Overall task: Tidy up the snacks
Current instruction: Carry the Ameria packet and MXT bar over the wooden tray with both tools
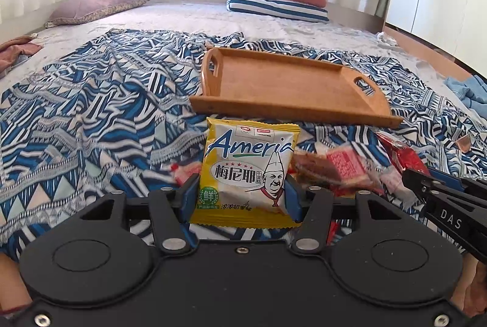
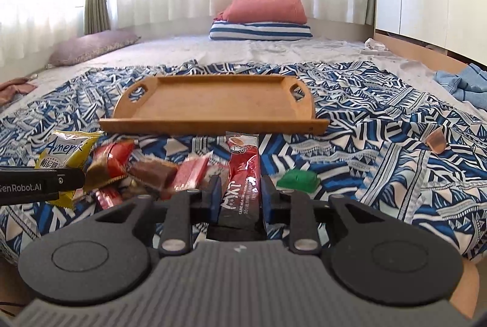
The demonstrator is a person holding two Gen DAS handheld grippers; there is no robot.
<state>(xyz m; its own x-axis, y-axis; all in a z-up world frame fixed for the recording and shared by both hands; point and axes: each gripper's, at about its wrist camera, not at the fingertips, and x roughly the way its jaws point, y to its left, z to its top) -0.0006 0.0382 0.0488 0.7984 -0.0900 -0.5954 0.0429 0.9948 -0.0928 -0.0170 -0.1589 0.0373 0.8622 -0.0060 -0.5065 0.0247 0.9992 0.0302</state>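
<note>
The yellow packet (image 1: 247,172) reads "Ameria" and "梅尼耶", the right gripper (image 1: 409,175) body "DAS", the left gripper (image 2: 82,175) body "GenRobot.AI", and the red sachet (image 2: 242,187) "MIXI".

Bed (image 2: 274,50) with patterned blue-white cloth (image 2: 380,126); on the cloth: empty wooden tray (image 2: 213,121), loose snack packets (image 2: 152,172), green piece (image 2: 298,179).

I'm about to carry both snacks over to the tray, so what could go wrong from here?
1. The left gripper pinches only the lower part of the yellow packet; it might slip or flop.
2. The red stick sachet in the right gripper juts forward and could catch the wooden tray rim.
3. The grippers work close together and may collide.
</note>
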